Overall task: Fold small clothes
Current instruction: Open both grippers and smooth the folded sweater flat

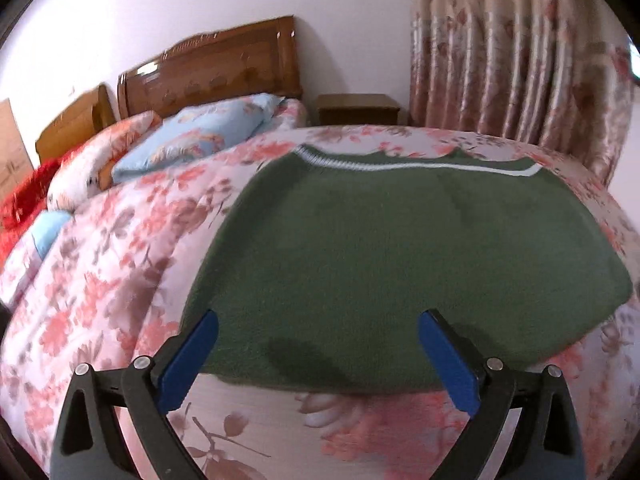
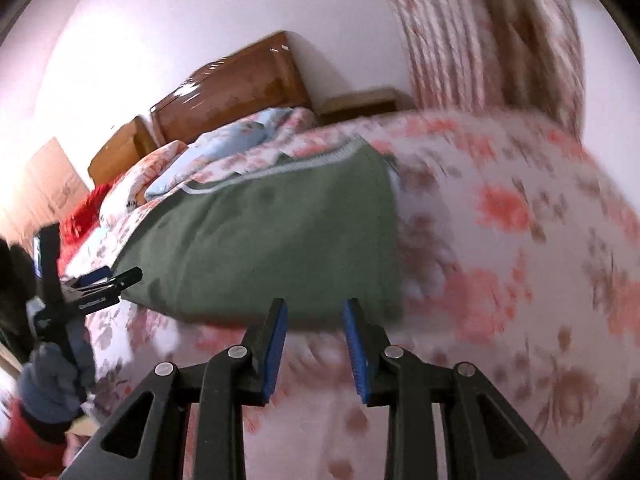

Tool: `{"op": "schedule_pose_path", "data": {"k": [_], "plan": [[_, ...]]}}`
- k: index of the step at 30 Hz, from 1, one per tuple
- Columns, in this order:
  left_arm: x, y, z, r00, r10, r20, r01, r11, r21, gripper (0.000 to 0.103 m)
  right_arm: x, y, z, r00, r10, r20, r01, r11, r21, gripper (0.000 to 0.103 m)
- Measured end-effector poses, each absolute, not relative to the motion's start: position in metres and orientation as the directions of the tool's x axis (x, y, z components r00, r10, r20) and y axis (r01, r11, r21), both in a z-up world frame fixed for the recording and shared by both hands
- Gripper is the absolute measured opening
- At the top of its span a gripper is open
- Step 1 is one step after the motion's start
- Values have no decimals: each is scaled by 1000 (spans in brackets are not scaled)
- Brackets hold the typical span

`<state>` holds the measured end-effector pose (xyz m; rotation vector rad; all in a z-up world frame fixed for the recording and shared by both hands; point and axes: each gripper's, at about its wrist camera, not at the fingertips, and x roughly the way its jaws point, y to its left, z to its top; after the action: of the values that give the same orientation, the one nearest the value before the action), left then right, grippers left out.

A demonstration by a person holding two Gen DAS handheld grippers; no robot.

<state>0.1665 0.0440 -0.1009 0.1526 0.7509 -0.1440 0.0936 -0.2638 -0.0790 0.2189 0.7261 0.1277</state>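
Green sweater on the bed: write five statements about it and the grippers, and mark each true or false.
1. The green sweater lies on a floral quilt. True.
2. The left gripper is clamped on the sweater. False: its jaws stand wide apart, gripping nothing.
3. A white stripe runs along the sweater's far edge. True.
4. The right gripper carries a sock. False: nothing is between its jaws.
5. The headboard is metal. False: it is brown wood.

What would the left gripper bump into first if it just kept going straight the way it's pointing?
Most likely the green sweater spread on the floral quilt. The left gripper is open and aimed at its near edge, though depth is hard to judge.
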Motion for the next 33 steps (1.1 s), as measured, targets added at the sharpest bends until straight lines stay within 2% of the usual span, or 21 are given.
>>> {"op": "schedule_pose_path", "data": {"k": [5,10,15,21,26,27,29,31,33], "plan": [[165,27,-112,727,-52,-685,211,966,150,103,137,-209,-71,776,84,-626,-92,996,20,30],[167,35,-117,711,-82,-698,209,973,100,103,170,-195,-100,741,-27,-671,-53,994,-98,30],[170,39,-118,695,-111,-710,211,976,54,103,160,-204,-108,755,-6,-656,-60,995,-78,32],[167,41,-118,697,-117,-708,204,978,40,103,165,-194,-106,748,-45,-662,-63,989,-137,37],[167,42,-118,694,-124,-709,200,980,24,103,168,-202,-104,744,4,-669,-75,994,-77,39],[167,43,-118,693,-126,-710,198,980,20,103,168,-203,-104,743,15,-669,-82,994,-68,42],[166,45,-118,691,-128,-711,192,981,10,103,169,-200,-104,738,41,-673,-108,992,-58,57],[164,48,-115,701,-142,-699,189,982,-10,103,171,-192,-108,711,110,-694,-194,980,-43,92],[156,58,-109,730,-174,-661,184,981,-54,103,173,-181,-111,696,92,-712,-220,971,-90,94]]}}
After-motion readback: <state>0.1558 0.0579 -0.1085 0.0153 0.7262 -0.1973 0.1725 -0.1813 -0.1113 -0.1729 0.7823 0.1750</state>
